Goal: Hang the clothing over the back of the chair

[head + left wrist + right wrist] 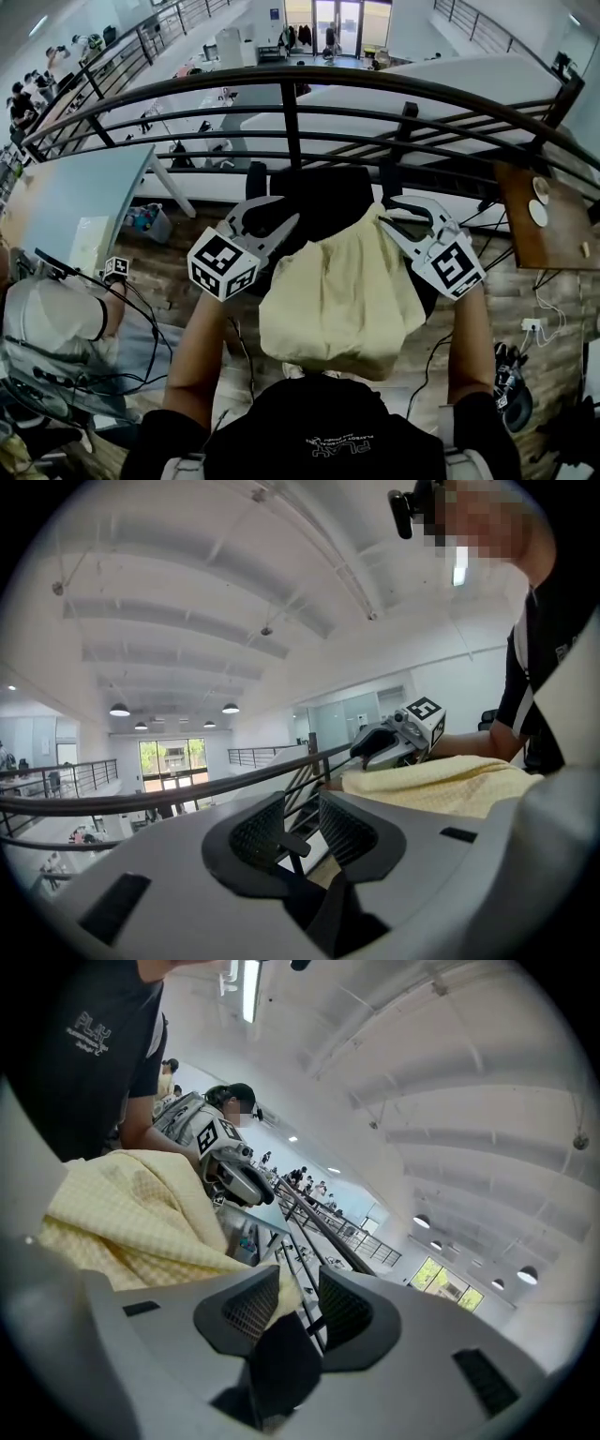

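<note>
Although both grippers are held close to it, the garment (337,291) is gripped by neither. It is draped over the back of the black chair (323,192). It is a pale yellow, waffle-textured cloth: the front is seen falling toward the person and the top is bunched along the chair's upper edge.

The left gripper (289,209) is held just left of the garment and is pointed toward the chair back. In the left gripper view its jaws are seen spread apart, with nothing between them except the rail (291,122) beyond. No contact with the cloth can be made out on that side.

The right gripper (386,214) is held at the garment's upper right corner. Its jaws are likewise parted in the right gripper view. A fold of the yellow cloth is seen lying between them, against the left pad, while a gap is left at the other pad, so the fold is not clamped.

The chair is placed just before the dark metal rail, beyond which a lower floor is seen. A grey table (75,197) is seen at the left and a wooden table (525,234) at the right.
</note>
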The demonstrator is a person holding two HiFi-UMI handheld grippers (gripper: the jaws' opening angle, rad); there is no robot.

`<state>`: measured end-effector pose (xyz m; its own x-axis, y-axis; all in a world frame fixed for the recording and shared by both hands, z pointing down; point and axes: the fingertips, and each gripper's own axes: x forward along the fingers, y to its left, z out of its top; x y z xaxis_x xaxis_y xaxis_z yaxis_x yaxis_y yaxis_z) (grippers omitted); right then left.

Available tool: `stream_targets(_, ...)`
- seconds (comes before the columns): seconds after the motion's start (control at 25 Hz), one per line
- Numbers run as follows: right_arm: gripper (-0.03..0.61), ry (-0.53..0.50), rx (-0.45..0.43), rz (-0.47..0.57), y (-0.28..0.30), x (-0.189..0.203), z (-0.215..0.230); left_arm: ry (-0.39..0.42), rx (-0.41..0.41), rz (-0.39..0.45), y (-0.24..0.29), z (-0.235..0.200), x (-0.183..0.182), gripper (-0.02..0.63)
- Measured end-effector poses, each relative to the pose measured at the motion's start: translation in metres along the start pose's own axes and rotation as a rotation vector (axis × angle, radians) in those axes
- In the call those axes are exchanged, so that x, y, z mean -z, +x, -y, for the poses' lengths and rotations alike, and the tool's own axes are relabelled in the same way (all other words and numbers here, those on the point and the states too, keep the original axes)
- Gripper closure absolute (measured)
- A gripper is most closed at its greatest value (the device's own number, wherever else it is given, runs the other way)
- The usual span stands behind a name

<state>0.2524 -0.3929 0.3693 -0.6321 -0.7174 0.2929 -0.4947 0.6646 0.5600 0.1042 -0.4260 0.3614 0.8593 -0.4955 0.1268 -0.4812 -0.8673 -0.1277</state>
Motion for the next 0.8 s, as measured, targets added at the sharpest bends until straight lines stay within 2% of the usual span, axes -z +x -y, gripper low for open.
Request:
stream_targets(0.12,0.42,0.034,-0.011,0.003,0.0,0.0,-0.003,-0.013,-0.006,0.003,-0.011,-0.004,0.001,0.486)
stream_targets(0.48,0.422,0.01,0.067,0.033,-0.006,-0.015,0.003,0.021,-0.067,0.025,-0.022,-0.008,-0.001,0.494)
stream_targets(0.6,0.453,-0.016,0.119,0.069,-0.01,-0.029,0.009,0.041,-0.093,0.054,-0.025,-0.011,-0.012,0.516)
stream_targets(0.68,0.505,-0.014,0.169,0.131,-0.016,-0.044,0.015,0.05,-0.105,0.071,-0.028,-0.01,-0.02,0.526)
stream_targets(0.8,0.52,-0.003,0.239,0.21,-0.025,-0.065,0.024,0.052,-0.118,0.1,-0.03,-0.008,-0.032,0.535)
